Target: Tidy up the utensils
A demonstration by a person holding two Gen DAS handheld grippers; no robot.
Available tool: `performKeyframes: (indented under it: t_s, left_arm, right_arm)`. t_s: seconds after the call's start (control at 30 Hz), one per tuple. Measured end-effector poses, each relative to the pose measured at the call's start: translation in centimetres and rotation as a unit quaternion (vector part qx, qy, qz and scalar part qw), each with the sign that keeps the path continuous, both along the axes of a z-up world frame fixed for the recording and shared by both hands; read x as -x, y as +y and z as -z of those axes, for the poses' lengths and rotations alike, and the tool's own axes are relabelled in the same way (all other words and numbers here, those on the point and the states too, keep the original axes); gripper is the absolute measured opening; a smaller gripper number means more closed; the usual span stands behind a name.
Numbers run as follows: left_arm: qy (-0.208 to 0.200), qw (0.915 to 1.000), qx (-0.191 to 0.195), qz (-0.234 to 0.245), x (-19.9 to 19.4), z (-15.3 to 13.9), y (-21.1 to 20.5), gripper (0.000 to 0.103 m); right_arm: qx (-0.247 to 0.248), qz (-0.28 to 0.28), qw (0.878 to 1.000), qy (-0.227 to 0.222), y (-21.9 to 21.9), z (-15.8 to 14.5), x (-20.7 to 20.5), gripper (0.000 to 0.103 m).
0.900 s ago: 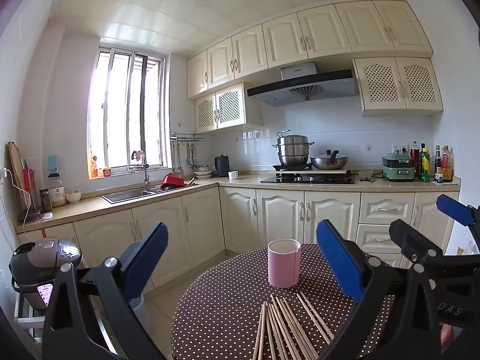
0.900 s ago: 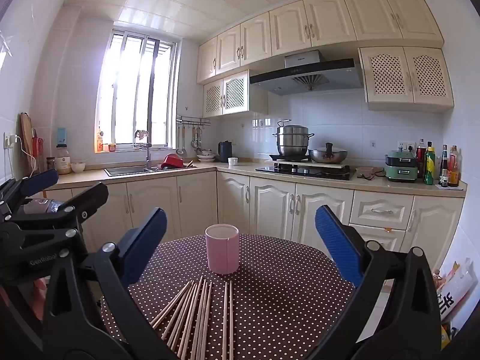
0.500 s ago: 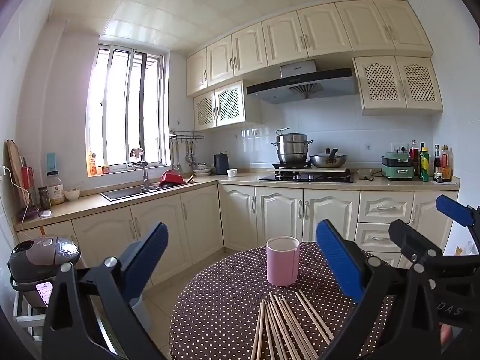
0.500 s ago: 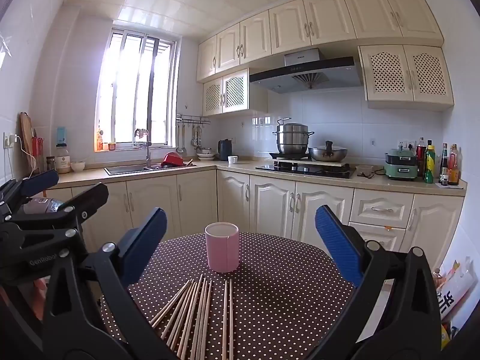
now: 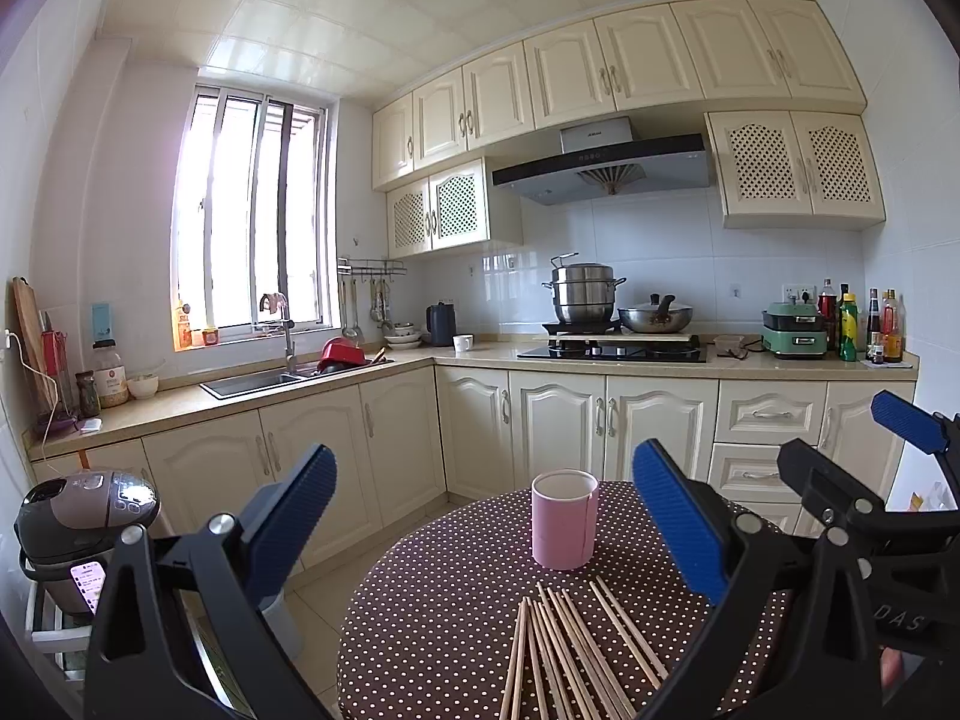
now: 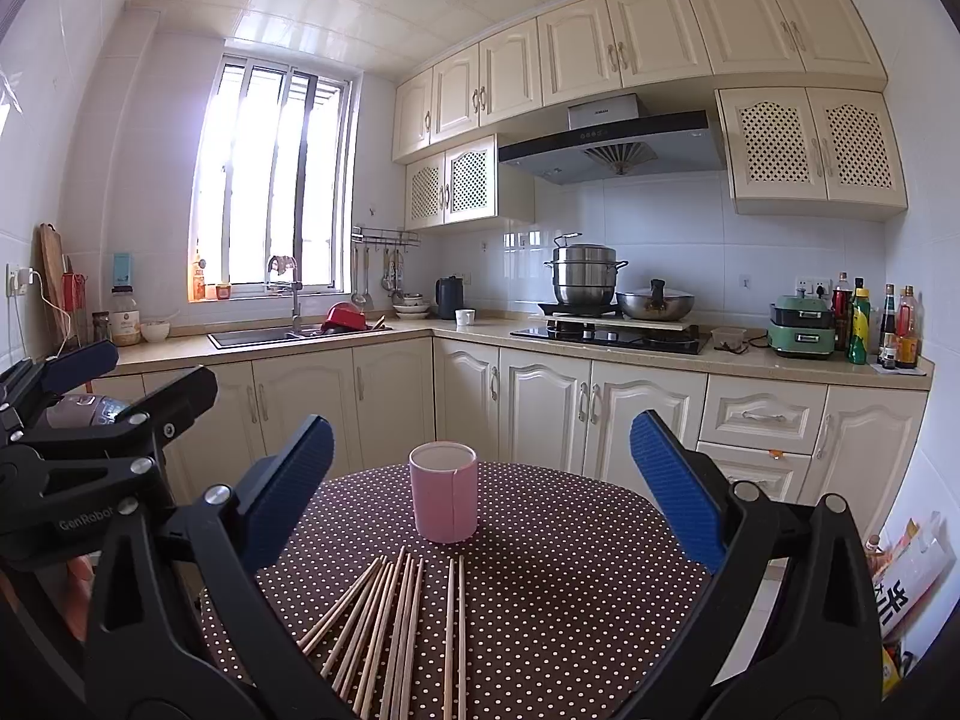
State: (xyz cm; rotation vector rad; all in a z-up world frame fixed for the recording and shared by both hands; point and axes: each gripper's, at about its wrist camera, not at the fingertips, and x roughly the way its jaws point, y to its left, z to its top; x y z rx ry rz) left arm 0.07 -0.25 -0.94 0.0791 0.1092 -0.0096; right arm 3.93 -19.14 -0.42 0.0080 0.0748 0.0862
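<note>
A pink cup [image 5: 564, 519] [image 6: 444, 492] stands upright on a round table with a brown polka-dot cloth [image 5: 432, 618] [image 6: 570, 570]. Several wooden chopsticks [image 5: 570, 654] [image 6: 390, 636] lie loose on the cloth just in front of the cup. My left gripper [image 5: 486, 519] is open and held above the near edge of the table, nothing between its blue pads. My right gripper [image 6: 483, 489] is open too, also empty, level with the cup. Each gripper shows at the edge of the other's view: the right one [image 5: 852, 480], the left one [image 6: 90, 396].
Cream kitchen cabinets [image 6: 540, 402] run behind the table, with a sink [image 6: 264, 335], a stove with a steel pot [image 6: 585, 282] and a wok [image 6: 655, 303]. A rice cooker [image 5: 84, 516] stands on a rack at the left. Bottles [image 6: 894, 330] stand on the counter at right.
Both views have shifted very slightly; the grippers stay wide open and the cup and chopsticks have not moved.
</note>
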Motion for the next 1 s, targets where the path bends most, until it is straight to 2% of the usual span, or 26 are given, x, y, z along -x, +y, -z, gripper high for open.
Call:
performKeyframes:
  t_s: [0.47,1.0]
  left_arm:
    - [0.009,0.9999,0.004,0.001,-0.6,0.3,0.0,0.097]
    - [0.016,0.9998,0.008,0.001,-0.9,-0.3,0.5,0.097]
  right_arm:
    - [0.001,0.003,1.000,0.004,-0.1,1.7,-1.1,0.097]
    - [0.001,0.003,1.000,0.009,0.3,0.8,-0.9,0.097]
